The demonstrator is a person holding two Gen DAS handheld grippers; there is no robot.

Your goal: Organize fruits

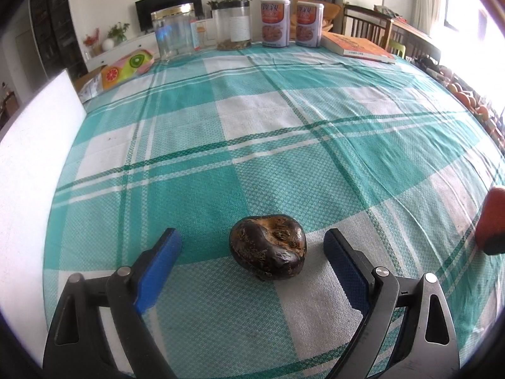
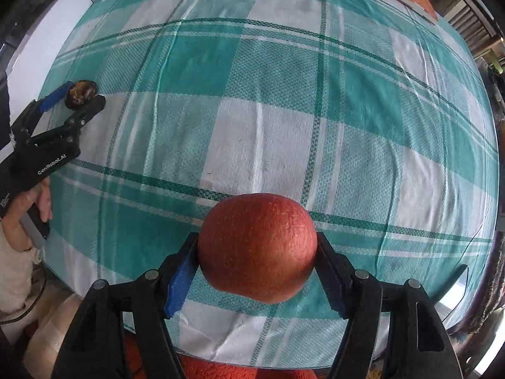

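Observation:
A dark brown, wrinkled fruit [image 1: 268,248] lies on the green-and-white checked tablecloth [image 1: 252,120]. My left gripper [image 1: 252,243] is open, its blue-padded fingers on either side of the fruit with gaps on both sides. The right wrist view shows the same gripper [image 2: 82,92] around the fruit [image 2: 80,93] at the table's left. My right gripper [image 2: 257,249] is shut on a red apple [image 2: 257,246] and holds it above the table's near edge. The apple shows at the right edge of the left wrist view [image 1: 492,221].
At the table's far end stand a clear jar [image 1: 173,31], a plant container [image 1: 232,25], two printed cans [image 1: 274,22] and an orange book [image 1: 356,45]. A white board [image 1: 34,145] lies along the left edge. Oranges [image 1: 467,98] sit beyond the right edge.

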